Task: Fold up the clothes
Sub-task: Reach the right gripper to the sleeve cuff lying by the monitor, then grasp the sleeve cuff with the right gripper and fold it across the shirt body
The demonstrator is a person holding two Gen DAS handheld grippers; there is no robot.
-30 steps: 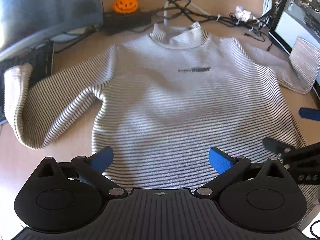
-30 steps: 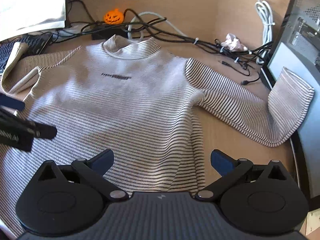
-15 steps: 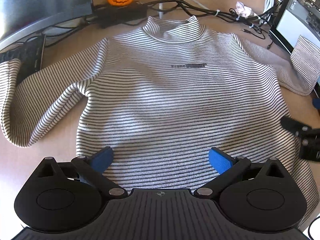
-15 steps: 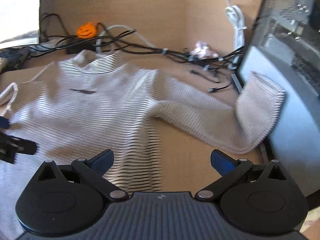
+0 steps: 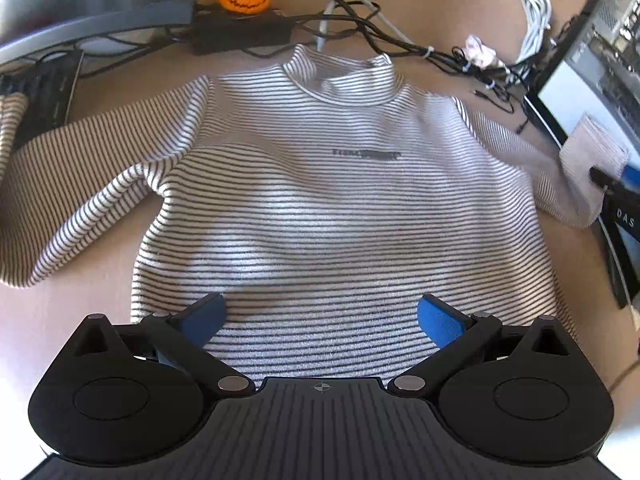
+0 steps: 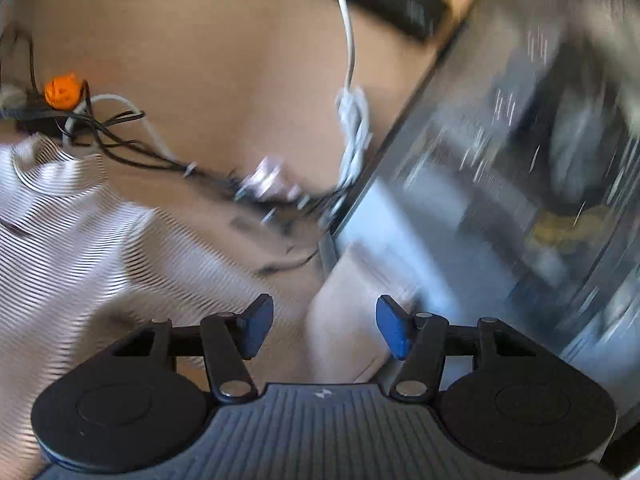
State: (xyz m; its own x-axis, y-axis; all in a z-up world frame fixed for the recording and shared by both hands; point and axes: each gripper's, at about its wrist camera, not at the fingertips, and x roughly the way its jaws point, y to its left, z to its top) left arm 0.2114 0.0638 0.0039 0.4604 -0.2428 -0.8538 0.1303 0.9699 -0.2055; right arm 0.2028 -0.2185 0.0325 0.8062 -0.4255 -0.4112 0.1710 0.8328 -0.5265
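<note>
sweater [image 5: 340,208]: laid flat, centre of frame
left gripper [image 5: 320,320]: jaws held wide apart, nothing gripped
right gripper [image 6: 324,326]: jaws closing around the sleeve cuff [image 6: 344,320], lower centre

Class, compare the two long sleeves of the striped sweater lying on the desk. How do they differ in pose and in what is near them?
The sleeve on the picture's left lies out across the desk, its cuff end by the dark keyboard; no gripper is near it. The sleeve on the picture's right ends in a cuff raised against the computer case, and the right gripper is closing around that cuff. Both share thin dark stripes on white knit.
</note>
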